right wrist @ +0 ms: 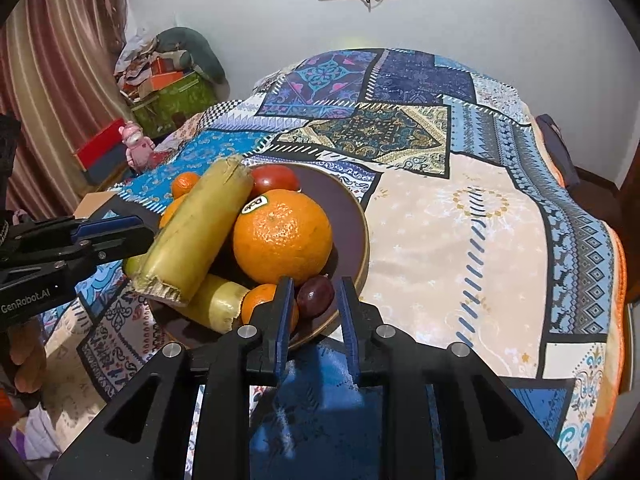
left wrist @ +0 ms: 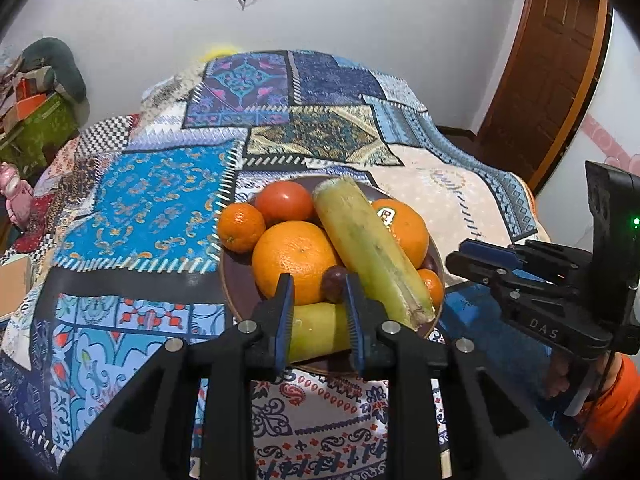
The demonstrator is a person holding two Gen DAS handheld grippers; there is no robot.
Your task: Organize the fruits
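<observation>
plate: round dark-brown plate with a pale wooden rim (left wrist: 236,300), centre of the left wrist view, lower-left of centre in the right wrist view (right wrist: 362,236). All the fruit in view sits on it.
pile: two yellow-green cut stalk sections, the long one (left wrist: 370,248) lying slantwise over the short one (left wrist: 320,330). Big sticker-less orange (left wrist: 294,260) centre; second big orange with a label (right wrist: 282,236). Small mandarin (left wrist: 241,226) at the plate's left edge, touching the rim. Red tomato (left wrist: 284,202) at the back. Small dark purple plum-like fruit (right wrist: 316,296) at the near rim in the right view, beside another small mandarin (right wrist: 260,304).
cloth: blue patchwork tablecloth (left wrist: 152,208); no loose fruit seen on it.
left gripper (left wrist: 318,316): fingers apart, holding nothing, short stalk section and purple fruit seen between them.
right gripper (right wrist: 312,316): fingers apart, empty, lined up on the purple fruit at the near rim.
stage: fits either a finished pile with grippers backing off, or a pile about to be taken apart. Can't tell which.
handling: long stalk only rests on round fruit, so any nudge could roll it. Purple fruit is small and slick, so a grip there should be centred and soft. Mandarin at the left rim could slip off.
</observation>
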